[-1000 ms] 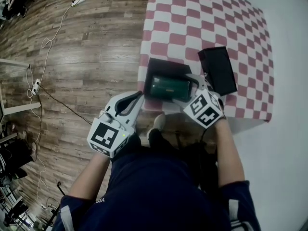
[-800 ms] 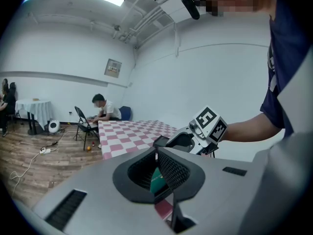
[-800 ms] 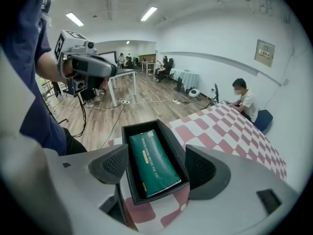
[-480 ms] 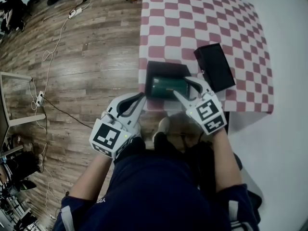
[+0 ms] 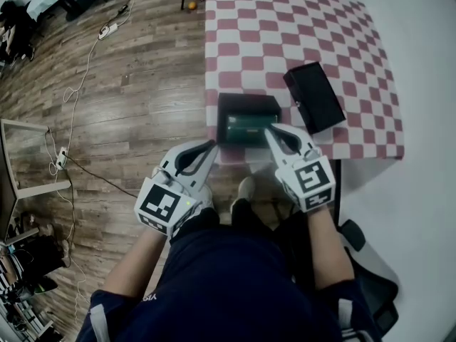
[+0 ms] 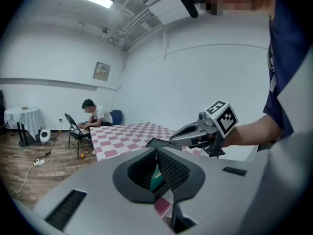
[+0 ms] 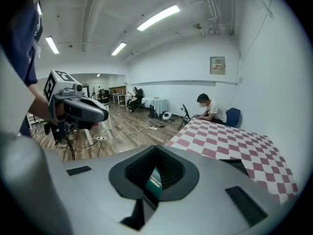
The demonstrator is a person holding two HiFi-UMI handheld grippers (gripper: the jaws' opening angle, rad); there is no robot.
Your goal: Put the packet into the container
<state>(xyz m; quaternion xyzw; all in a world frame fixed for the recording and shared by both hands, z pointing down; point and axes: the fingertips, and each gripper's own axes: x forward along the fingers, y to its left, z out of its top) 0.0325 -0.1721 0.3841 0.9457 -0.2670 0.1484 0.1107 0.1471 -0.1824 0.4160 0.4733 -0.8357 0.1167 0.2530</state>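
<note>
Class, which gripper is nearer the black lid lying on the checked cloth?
Right. The right gripper is just left of the black lid; the left gripper lies beyond the container.

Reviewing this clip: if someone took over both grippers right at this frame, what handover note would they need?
Left gripper: shut and empty, held off the table's near edge, left of the container.
Right gripper: shut and empty, tips by the container's right side.
Container: open, at the near edge of the checkered table. The green packet lies flat inside it.
Black lid-like piece: on the cloth, right of the container.
Done: the packet is in the container.
Left: nothing for the packet. Probably just draw both grippers clear; closing the container is not asked.
</note>
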